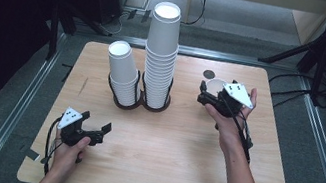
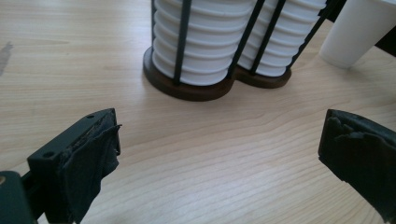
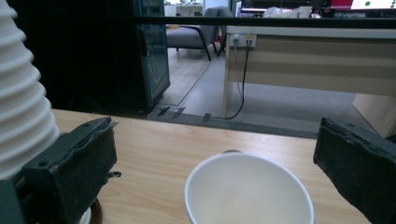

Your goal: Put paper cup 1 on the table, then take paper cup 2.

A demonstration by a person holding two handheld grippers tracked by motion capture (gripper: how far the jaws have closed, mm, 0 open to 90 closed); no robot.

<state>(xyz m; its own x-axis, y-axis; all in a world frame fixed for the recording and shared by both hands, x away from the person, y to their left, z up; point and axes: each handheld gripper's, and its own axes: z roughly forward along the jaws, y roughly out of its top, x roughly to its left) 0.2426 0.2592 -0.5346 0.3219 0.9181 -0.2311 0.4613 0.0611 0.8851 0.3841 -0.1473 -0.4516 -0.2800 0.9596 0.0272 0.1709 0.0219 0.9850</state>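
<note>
Single white paper cup [image 3: 249,190] upright right of the dark twin-ring cup holder [image 1: 140,103], between the right gripper's [image 1: 207,96] spread jaws; left gripper [image 1: 95,126] released, empty, over bare light wooden tabletop [image 1: 173,164] near its front-left edge.

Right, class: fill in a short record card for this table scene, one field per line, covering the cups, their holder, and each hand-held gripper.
Surface: wooden table
Holder: dark double cup holder, near the table's far middle
Stacks: shorter cup stack leaning left; taller cup stack upright beside it
Loose item: single white cup, upright on the table
Left hand-held gripper: jaws open, holding nothing, pointed at the holder
Right hand-held gripper: jaws open on either side of the single cup, not gripping it
</note>
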